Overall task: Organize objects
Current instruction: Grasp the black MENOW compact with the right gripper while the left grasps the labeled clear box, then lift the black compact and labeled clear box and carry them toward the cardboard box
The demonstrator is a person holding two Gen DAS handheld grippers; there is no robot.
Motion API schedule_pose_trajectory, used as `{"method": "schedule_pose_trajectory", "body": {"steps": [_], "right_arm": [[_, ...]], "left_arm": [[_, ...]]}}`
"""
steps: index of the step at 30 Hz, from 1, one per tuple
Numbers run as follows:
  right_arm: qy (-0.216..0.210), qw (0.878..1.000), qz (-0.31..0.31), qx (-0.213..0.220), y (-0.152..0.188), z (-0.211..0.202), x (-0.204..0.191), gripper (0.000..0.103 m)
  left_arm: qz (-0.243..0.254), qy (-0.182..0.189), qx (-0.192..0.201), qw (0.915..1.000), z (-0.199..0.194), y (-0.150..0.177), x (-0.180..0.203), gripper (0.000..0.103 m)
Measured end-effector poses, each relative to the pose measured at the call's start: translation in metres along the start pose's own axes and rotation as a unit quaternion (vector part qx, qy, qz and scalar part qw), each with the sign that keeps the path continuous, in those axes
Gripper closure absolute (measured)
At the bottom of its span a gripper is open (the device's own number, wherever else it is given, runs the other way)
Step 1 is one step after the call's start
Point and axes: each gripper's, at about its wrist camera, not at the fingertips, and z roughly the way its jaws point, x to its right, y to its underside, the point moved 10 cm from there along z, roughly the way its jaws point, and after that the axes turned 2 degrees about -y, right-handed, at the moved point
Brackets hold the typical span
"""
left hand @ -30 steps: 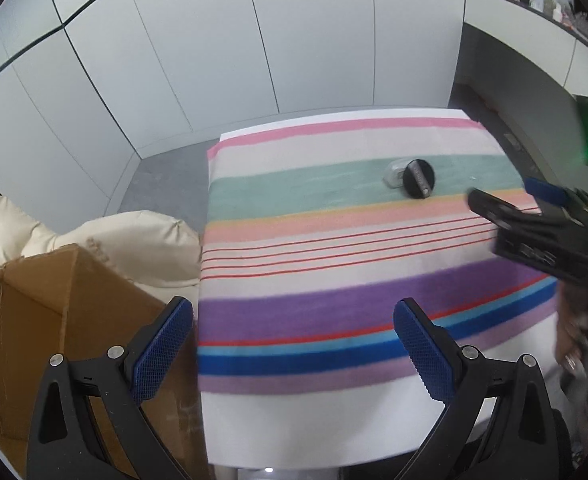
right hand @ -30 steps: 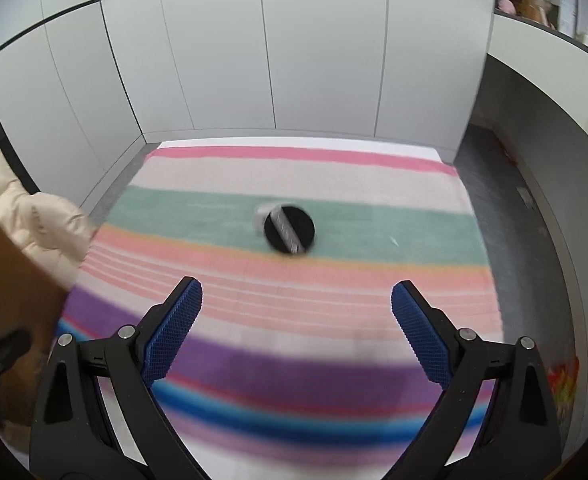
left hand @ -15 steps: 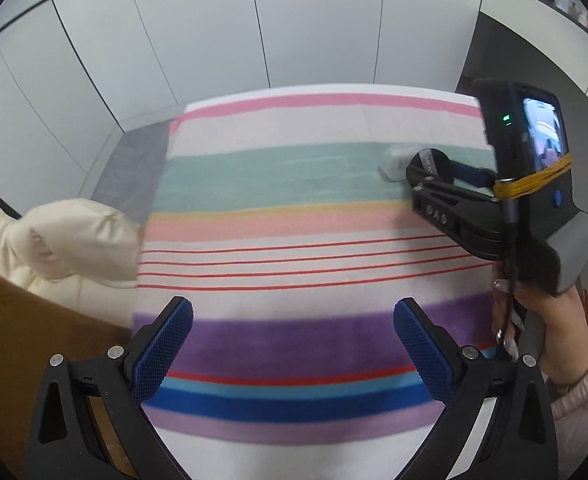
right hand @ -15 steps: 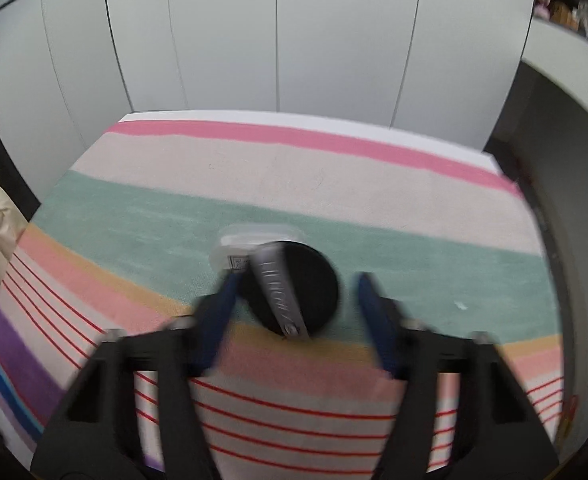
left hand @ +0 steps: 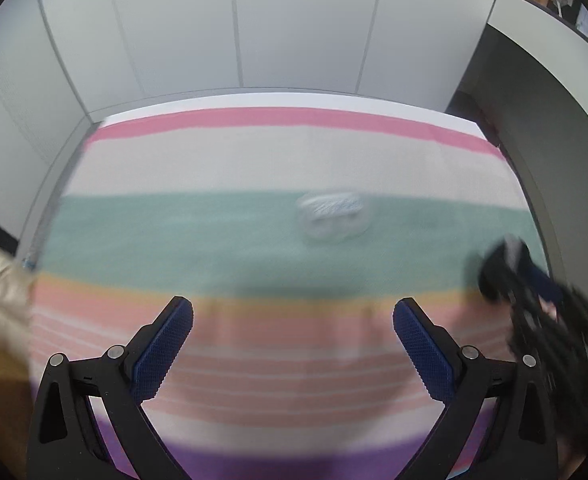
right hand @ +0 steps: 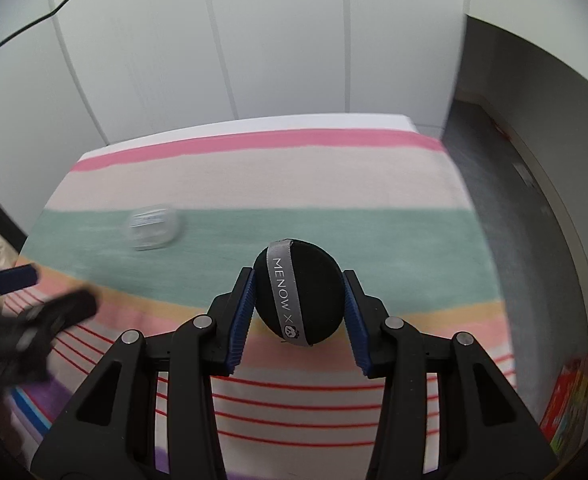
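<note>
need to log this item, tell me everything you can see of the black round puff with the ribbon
The black powder puff is a round, flat pad that looks soft and matte. A grey satin ribbon printed MENOW X with a small panda face runs across its face. It is held on edge above the striped cloth, the right gripper having just closed, one blue pad on each side. Nothing else touches it; the clear case lies apart to its left.

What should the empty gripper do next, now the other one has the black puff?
Probably the left gripper should move in on the clear case and close around it. Its jaws are open and empty, the case lies alone on the green stripe, and the right gripper already holds the black puff.
</note>
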Motion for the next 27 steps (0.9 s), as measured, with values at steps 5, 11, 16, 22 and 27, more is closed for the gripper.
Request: {"method": "schedule_pose_trajectory", "body": {"steps": [5,11,16,22,27], "right_arm": [[0.002,0.999,0.036,-0.014,0.01,-0.003,0.031,0.059],[0.007,0.999,0.032,-0.018,0.014,-0.007,0.042,0.059],[0.008,1.0,0.023,-0.02,0.011,-0.007,0.04,0.059],[0.013,1.0,0.015,-0.023,0.002,-0.007,0.028,0.059],[0.024,0.999,0.006,-0.031,-0.009,-0.011,0.02,0.059]], "left_arm": [[0.004,-0.034,-0.003,0.9994,0.044,-0.027,0.023,0.002],[-0.026,-0.04,0.018,0.9987,0.052,-0.044,0.023,0.044],[-0.007,-0.045,0.023,0.9987,0.046,-0.042,0.018,0.044],[-0.006,-0.058,0.023,0.9981,0.037,-0.037,0.004,0.044],[-0.001,-0.059,0.043,0.9974,0.012,-0.052,-0.008,0.044]]}}
